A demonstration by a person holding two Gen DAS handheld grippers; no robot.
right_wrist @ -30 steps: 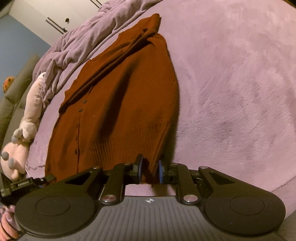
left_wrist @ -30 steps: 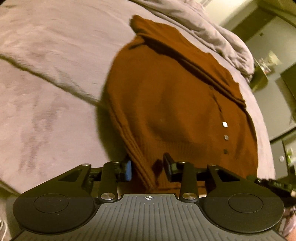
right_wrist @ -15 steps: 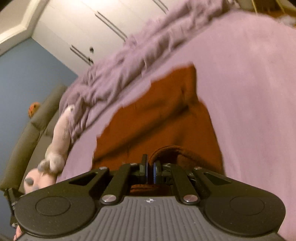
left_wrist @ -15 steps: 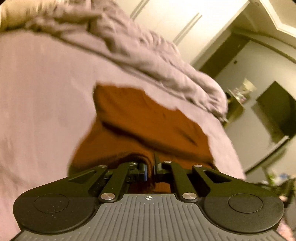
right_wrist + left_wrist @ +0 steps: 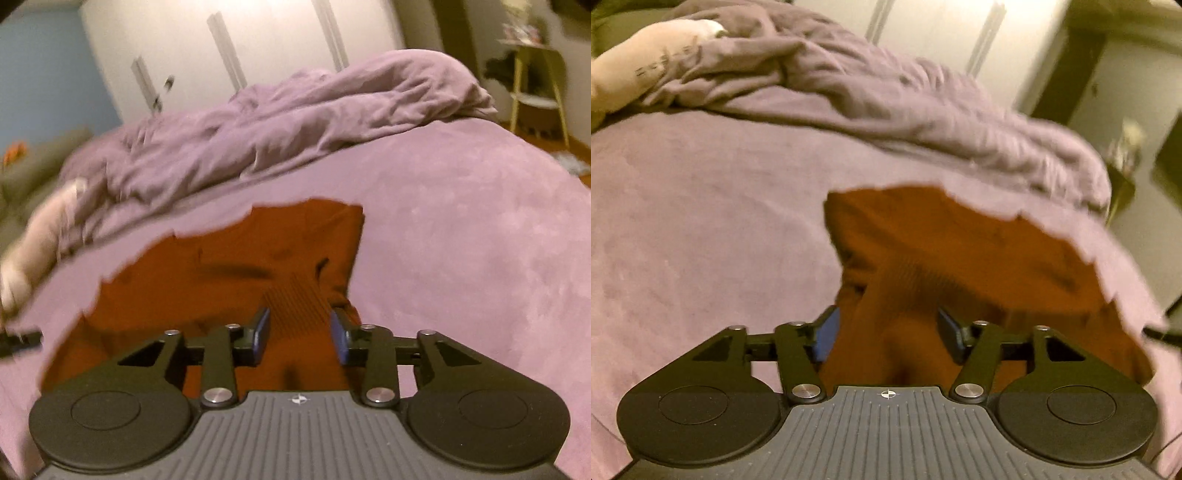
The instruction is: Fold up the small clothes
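A rust-brown knit cardigan (image 5: 960, 251) lies folded over on a purple bedspread (image 5: 701, 229). Its ribbed hem lies doubled over the upper part. My left gripper (image 5: 888, 325) is open, with the ribbed hem lying between its blue-padded fingers at the cardigan's left corner. In the right wrist view the cardigan (image 5: 221, 273) shows too. My right gripper (image 5: 298, 326) is open, with the ribbed hem between its fingers at the right corner. Whether the pads touch the cloth I cannot tell.
A crumpled purple duvet (image 5: 295, 118) lies across the far side of the bed. A pale plush toy (image 5: 635, 77) lies at its left end. A stool (image 5: 535, 88) and white wardrobe doors (image 5: 258, 44) stand beyond the bed.
Both grippers shut on the hem, carried it away from me over the cardigan's upper part, and have now opened. The cardigan went from full length to folded in half.
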